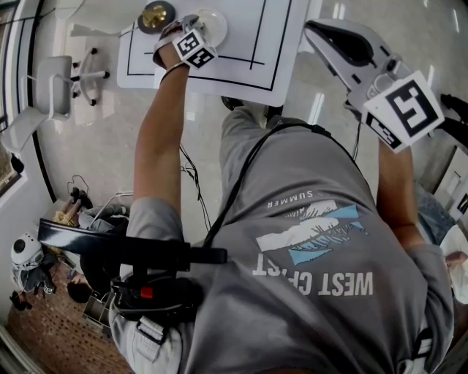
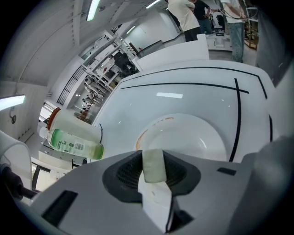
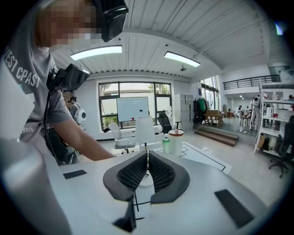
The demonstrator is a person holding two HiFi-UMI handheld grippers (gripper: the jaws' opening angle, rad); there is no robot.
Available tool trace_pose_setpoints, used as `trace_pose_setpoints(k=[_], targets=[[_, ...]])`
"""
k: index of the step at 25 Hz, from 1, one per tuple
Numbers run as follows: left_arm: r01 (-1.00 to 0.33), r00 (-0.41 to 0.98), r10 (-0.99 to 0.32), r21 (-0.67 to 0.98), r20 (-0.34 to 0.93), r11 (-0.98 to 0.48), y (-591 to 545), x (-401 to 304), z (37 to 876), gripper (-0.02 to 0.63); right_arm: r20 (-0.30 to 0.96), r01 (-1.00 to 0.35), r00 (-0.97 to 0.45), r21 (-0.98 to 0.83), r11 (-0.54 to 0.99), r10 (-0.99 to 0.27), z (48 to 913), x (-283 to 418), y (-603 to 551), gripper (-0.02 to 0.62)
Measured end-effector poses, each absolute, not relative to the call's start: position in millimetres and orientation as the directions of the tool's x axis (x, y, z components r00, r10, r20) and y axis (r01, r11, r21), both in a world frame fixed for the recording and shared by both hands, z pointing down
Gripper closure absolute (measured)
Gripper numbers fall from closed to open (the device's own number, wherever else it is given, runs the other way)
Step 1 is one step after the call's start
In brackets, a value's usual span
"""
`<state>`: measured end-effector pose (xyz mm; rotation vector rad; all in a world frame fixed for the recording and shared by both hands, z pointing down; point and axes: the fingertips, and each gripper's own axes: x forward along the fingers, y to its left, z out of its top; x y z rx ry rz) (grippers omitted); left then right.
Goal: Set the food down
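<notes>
My left gripper (image 1: 191, 34) reaches over the white table (image 1: 241, 69) and hangs just above a white plate (image 1: 214, 22). In the left gripper view its jaws (image 2: 154, 160) are shut on a pale, whitish block of food (image 2: 154, 169), with the empty plate (image 2: 202, 133) right beyond the tips. My right gripper (image 1: 322, 33) is held up off the table's right side. In the right gripper view its jaws (image 3: 147, 160) are shut with nothing between them.
A green-labelled bottle (image 2: 76, 144) and a white jar with an orange lid (image 2: 62, 120) stand left of the plate. Black lines mark the tabletop (image 2: 239, 105). A white office chair (image 1: 66, 80) stands left of the table. People (image 2: 186, 16) stand far behind.
</notes>
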<state>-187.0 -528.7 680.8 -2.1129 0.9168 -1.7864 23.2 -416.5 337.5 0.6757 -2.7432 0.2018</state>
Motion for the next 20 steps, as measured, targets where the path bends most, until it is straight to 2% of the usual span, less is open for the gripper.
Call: trace_pose_setpoints(k=[13,20], targets=[[-0.366,0.100,-0.500,-0.435,0.860,-0.823,-511.1,-172.4,677.7,0.497,0.311,-0.453,-0.855,-0.060,0.890,-0.414,334.4,29.9,-412.0,0.586],[-0.436,0.138,-0.438,-0.343,0.888,-0.832,-501.2,-170.9,679.1,0.429,0.300,-0.449,-0.861,-0.065,0.891,-0.412,336.6,32.5,-411.9,0.586]])
